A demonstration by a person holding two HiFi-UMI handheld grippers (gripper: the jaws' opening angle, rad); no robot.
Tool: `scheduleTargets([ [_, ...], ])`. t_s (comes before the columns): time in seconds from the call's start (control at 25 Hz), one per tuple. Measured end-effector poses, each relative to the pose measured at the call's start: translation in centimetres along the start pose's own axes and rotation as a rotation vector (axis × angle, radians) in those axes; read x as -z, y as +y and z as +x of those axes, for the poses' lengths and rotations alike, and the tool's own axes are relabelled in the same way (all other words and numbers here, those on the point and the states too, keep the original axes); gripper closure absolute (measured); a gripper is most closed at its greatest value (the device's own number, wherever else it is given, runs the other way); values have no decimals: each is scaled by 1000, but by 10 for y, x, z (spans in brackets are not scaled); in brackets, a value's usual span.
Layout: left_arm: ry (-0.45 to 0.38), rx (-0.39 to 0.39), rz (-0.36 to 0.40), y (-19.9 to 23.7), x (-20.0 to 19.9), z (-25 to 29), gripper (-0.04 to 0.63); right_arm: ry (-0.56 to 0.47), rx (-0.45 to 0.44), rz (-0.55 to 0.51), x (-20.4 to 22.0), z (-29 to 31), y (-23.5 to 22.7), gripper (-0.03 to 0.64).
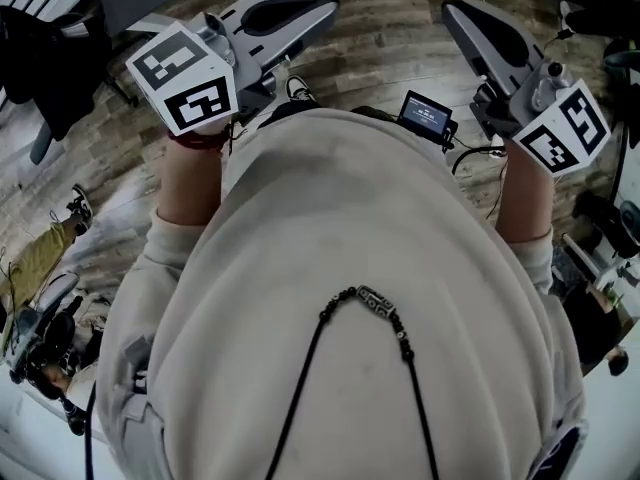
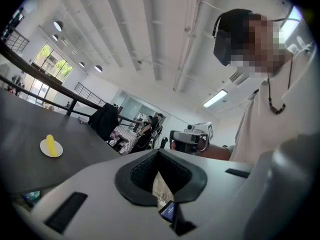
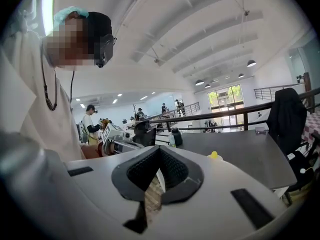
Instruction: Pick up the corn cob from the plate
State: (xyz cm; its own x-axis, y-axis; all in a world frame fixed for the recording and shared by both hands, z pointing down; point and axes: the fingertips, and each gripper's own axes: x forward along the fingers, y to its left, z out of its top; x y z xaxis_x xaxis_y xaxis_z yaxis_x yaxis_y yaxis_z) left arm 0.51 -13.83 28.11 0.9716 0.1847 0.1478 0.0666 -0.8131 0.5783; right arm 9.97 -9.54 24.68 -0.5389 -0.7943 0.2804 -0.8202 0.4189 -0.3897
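Observation:
A yellow corn cob (image 2: 49, 144) lies on a small white plate (image 2: 58, 151) on a dark grey table (image 2: 25, 134), far off at the left of the left gripper view. In the right gripper view the corn cob (image 3: 214, 155) just peeks over the jaws. I hold both grippers close in front of my chest, well away from the table. My left gripper (image 2: 159, 152) is shut and holds nothing, and it shows at the top left of the head view (image 1: 325, 6). My right gripper (image 3: 160, 149) is also shut and empty, at the top right there (image 1: 452, 10).
A black jacket (image 2: 105, 120) hangs over a chair beside the table, and a black bottle (image 3: 176, 136) stands on the table's far side. A railing (image 3: 225, 118) runs behind it. A person (image 3: 91, 124) stands in the background. Wooden floor (image 1: 390, 48) lies below me.

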Motion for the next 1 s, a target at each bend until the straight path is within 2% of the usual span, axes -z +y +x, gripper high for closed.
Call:
scheduleTargets([
  [0.16,58,46,-53,-31,64,39,595,23,33,59,54,-48,-8,603],
  [0.32,88,97,-95,-48,78,48,594,67,2,82,61,-44,-8,603],
  [0.44,111,93,-130,-47,82,46,594,89,-37,118,62,-30,-17,603],
  [0.64,49,-30,-133,-22,73,27,594,68,-87,98,55,-10,-24,603],
  [0.8,-16,-101,-74,-16,54,15,595,51,-134,82,47,1,-25,603],
  [1.0,-83,-217,-73,-4,38,8,595,32,-164,83,45,0,-26,603],
])
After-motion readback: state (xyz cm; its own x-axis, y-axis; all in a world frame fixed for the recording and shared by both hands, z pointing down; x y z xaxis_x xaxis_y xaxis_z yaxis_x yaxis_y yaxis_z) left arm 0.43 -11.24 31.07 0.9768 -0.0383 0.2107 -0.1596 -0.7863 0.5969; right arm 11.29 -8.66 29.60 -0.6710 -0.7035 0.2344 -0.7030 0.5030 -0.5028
